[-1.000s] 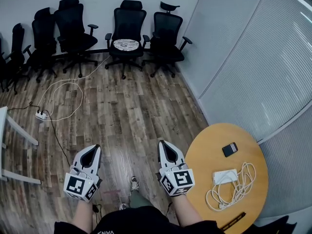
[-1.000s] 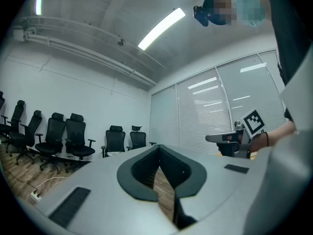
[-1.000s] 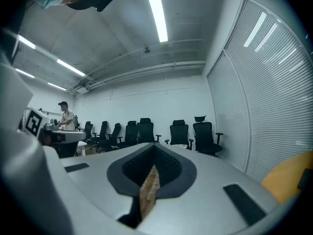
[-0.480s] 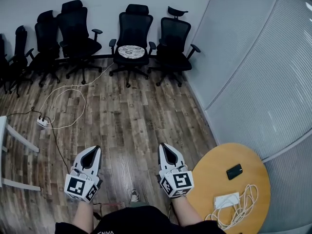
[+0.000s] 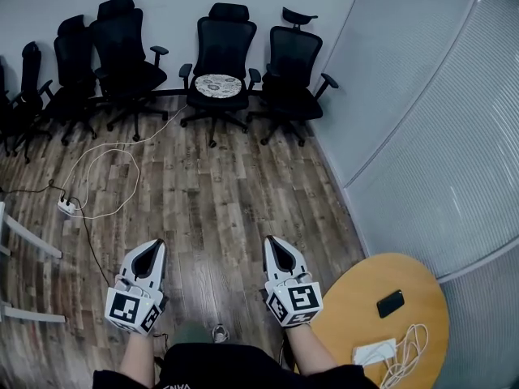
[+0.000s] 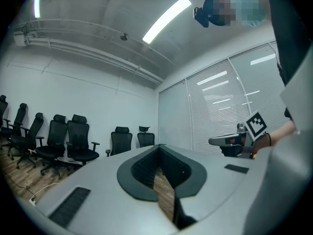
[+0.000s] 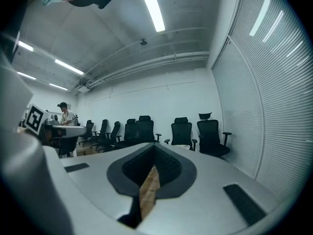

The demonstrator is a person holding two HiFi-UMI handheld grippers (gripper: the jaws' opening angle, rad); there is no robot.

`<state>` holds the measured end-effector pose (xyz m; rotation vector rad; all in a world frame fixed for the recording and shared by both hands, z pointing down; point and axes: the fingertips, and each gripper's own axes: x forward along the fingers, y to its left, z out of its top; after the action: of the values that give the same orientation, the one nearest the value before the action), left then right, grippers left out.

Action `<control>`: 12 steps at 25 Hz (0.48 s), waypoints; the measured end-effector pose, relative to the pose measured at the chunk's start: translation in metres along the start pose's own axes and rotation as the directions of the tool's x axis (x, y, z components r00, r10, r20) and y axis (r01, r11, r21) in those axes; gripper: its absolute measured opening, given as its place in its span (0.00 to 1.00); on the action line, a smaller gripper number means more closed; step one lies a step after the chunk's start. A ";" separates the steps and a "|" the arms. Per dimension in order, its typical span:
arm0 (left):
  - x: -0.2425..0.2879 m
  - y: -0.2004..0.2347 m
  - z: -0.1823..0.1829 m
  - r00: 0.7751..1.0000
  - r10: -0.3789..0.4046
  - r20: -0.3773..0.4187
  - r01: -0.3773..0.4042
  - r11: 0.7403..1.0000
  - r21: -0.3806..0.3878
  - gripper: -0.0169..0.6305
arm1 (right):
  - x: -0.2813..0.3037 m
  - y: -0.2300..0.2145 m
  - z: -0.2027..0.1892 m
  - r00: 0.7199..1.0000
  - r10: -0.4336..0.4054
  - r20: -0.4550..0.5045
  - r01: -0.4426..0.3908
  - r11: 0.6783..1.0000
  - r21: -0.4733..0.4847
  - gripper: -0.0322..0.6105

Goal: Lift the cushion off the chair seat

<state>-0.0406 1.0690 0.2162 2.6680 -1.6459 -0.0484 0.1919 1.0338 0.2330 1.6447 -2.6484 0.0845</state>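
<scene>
- Since a second ago the round wooden table (image 5: pixel 345 310) has slid toward the lower right corner of the head view. The black phone (image 5: pixel 390 303) and white charger (image 5: pixel 373 352) on it sit lower in the frame, and part of the white cord is now cut off.
- The power strip (image 5: pixel 65 207) on the floor has also dropped lower in the view, and the row of black chairs looks slightly nearer.
- The left gripper (image 5: pixel 154 246) has its jaws closed together with nothing between them; it is held level above the wood floor (image 5: pixel 227 193).
- The right gripper (image 5: pixel 272 241) is likewise closed and empty, beside the left and pointing toward the chairs.
- The cushion (image 5: pixel 217 85), pale and patterned, lies on the seat of the chair (image 5: pixel 222 43), well apart from both grippers.
</scene>
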 end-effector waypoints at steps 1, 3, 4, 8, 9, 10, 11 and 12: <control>0.006 0.004 -0.001 1.000 -0.001 -0.001 0.001 1.000 0.000 0.04 | 0.006 -0.002 -0.001 1.000 -0.001 -0.002 0.001 1.000 0.001 0.07; 0.017 0.013 -0.003 1.000 -0.005 -0.006 0.005 1.000 -0.005 0.04 | 0.019 -0.006 -0.001 1.000 -0.006 -0.003 0.006 1.000 0.002 0.07; 0.023 0.018 -0.004 1.000 -0.009 -0.008 0.008 1.000 -0.008 0.04 | 0.026 -0.007 0.000 1.000 -0.009 -0.001 0.009 1.000 0.003 0.07; 0.048 0.038 -0.006 0.999 -0.036 -0.015 0.036 0.999 -0.009 0.04 | 0.055 -0.011 0.003 1.000 -0.031 0.006 0.031 1.000 0.002 0.07; 0.055 0.043 -0.005 0.999 -0.046 -0.017 0.046 0.999 -0.007 0.04 | 0.063 -0.012 0.003 0.999 -0.038 0.005 0.038 0.999 0.003 0.07; 0.061 0.048 -0.005 0.998 -0.056 -0.017 0.055 0.998 -0.004 0.04 | 0.069 -0.013 0.004 0.999 -0.045 0.004 0.045 0.999 0.004 0.07; 0.068 0.053 -0.004 0.998 -0.063 -0.015 0.063 0.998 -0.001 0.04 | 0.076 -0.015 0.004 0.999 -0.050 0.003 0.050 0.999 0.006 0.07; 0.075 0.058 -0.002 0.998 -0.069 -0.012 0.069 0.998 0.003 0.04 | 0.083 -0.017 0.005 0.998 -0.056 0.003 0.056 0.998 0.007 0.07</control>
<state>-0.0586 0.9761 0.2180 2.7217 -1.5510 -0.0311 0.1703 0.9516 0.2324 1.7208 -2.6053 0.0892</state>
